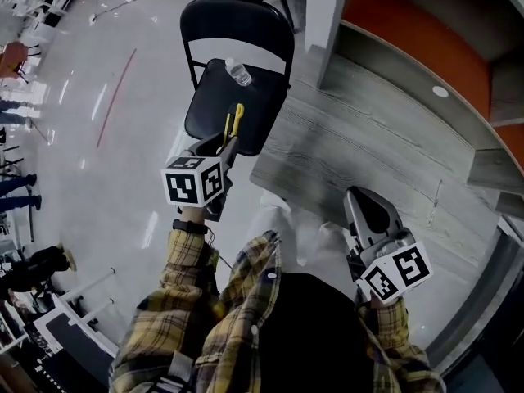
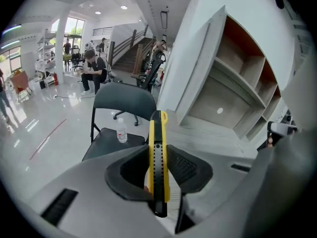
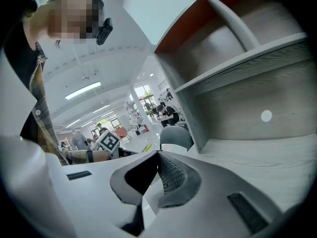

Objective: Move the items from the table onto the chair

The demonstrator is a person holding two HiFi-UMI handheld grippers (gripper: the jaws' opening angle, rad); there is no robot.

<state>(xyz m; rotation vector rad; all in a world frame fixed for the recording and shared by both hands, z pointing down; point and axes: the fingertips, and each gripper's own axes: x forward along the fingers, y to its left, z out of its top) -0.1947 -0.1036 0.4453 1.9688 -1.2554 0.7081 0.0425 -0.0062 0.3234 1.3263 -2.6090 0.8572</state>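
One item mid-carry: yellow utility knife clamped upright between the left tongs, at the near edge of the chair seat just ahead, with a water bottle standing farther back on it. Right tongs pressed together on nothing, off to the side above the grey worktop. Next, most likely: carry forward over bare seat short of the bottle, lower, then spread the tongs without toppling it.

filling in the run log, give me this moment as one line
left gripper: shut on yellow utility knife | right gripper: shut, empty | chair: water bottle on seat | task: knife not yet on chair
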